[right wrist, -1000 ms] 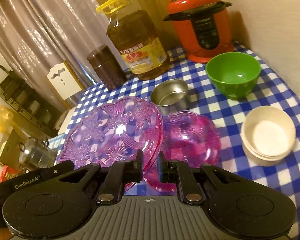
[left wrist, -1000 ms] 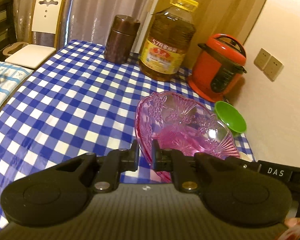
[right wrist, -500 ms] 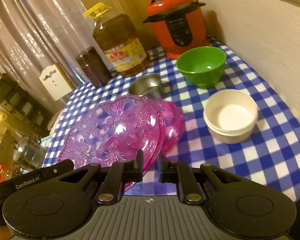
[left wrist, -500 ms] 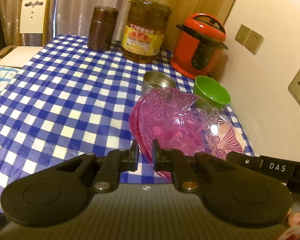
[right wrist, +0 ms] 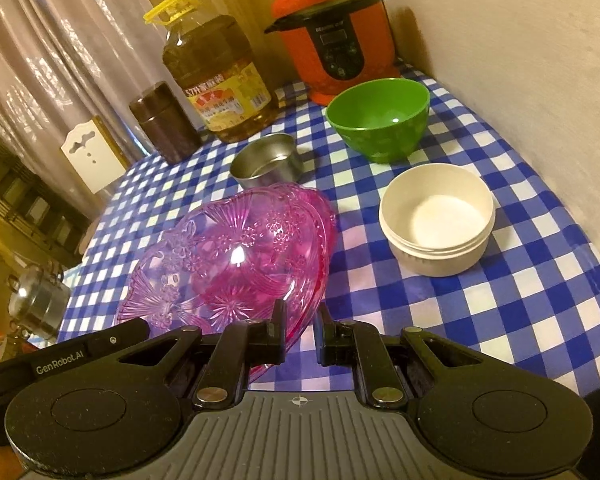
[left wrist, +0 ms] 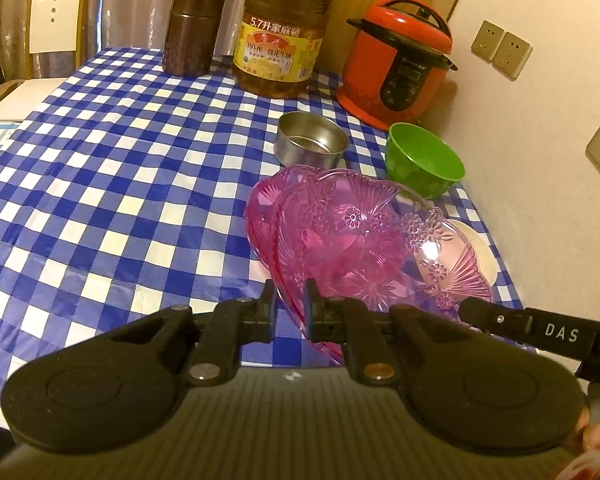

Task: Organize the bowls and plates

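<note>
Both the left gripper (left wrist: 288, 308) and the right gripper (right wrist: 300, 326) pinch opposite rims of the pink plate (right wrist: 236, 264) (two-sided, probably for balance), just above a second pink plate (left wrist: 260, 216) for stacking.

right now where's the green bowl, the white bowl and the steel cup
green bowl (right wrist: 374, 118), right wrist view, inside wall
white bowl (right wrist: 446, 220), right wrist view, inner floor
steel cup (left wrist: 312, 148), left wrist view, inner floor
</note>
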Tool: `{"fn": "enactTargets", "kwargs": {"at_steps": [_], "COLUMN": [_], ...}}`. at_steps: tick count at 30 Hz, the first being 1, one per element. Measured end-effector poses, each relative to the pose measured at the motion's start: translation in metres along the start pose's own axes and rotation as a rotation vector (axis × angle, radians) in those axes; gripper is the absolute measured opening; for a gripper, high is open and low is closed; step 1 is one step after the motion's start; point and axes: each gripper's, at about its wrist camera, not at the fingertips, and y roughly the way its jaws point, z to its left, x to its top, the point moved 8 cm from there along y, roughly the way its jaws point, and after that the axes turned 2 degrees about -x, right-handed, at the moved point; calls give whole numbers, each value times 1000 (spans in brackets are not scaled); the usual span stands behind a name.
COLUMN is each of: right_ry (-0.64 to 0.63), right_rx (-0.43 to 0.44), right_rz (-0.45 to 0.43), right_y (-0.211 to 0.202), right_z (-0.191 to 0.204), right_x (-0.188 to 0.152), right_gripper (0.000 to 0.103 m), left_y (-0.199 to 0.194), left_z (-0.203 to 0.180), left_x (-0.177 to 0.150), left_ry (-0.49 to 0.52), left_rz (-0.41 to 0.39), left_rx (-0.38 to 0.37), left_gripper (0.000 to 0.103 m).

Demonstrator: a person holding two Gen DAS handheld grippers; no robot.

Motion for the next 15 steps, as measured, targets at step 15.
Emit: {"fn": "enactTargets", "kwargs": {"at_steps": [15], "right_ry": [-27], "right_rx": [-54], "right_rz": [21], "right_y": [55], "right_z": [-9], "right_x": [23], "right_gripper": [14], "left_y": [59], "left_z": [2], "left_x": [22], "left_ry": [36], "left_rz": [25], "left_rx": [21], "left_gripper": [12]}}
